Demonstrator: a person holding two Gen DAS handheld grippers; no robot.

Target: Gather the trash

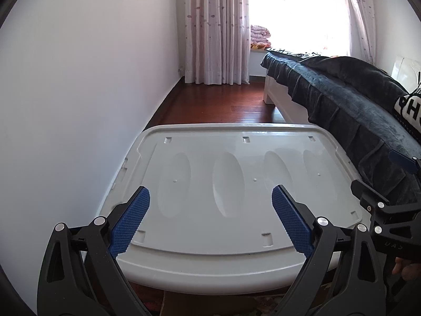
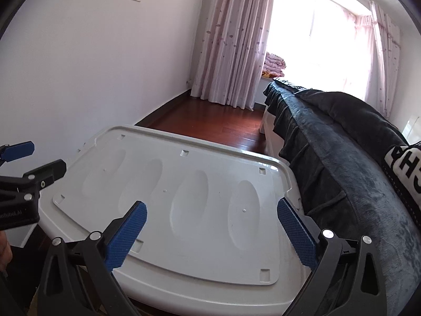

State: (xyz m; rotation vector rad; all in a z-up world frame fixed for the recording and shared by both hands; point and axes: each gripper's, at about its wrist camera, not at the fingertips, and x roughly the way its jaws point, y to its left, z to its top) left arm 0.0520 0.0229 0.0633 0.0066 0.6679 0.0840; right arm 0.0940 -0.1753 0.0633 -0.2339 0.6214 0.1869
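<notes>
My left gripper is open and empty, its blue pads spread wide above a white plastic lid with several oval dents. My right gripper is also open and empty above the same white lid, towards its right side. The right gripper shows at the right edge of the left wrist view, and the left gripper at the left edge of the right wrist view. No trash shows in either view.
A bed with a dark blue blanket runs along the right, close to the lid. A white wall stands on the left. Red-brown wooden floor lies beyond the lid, up to pink curtains and a bright window.
</notes>
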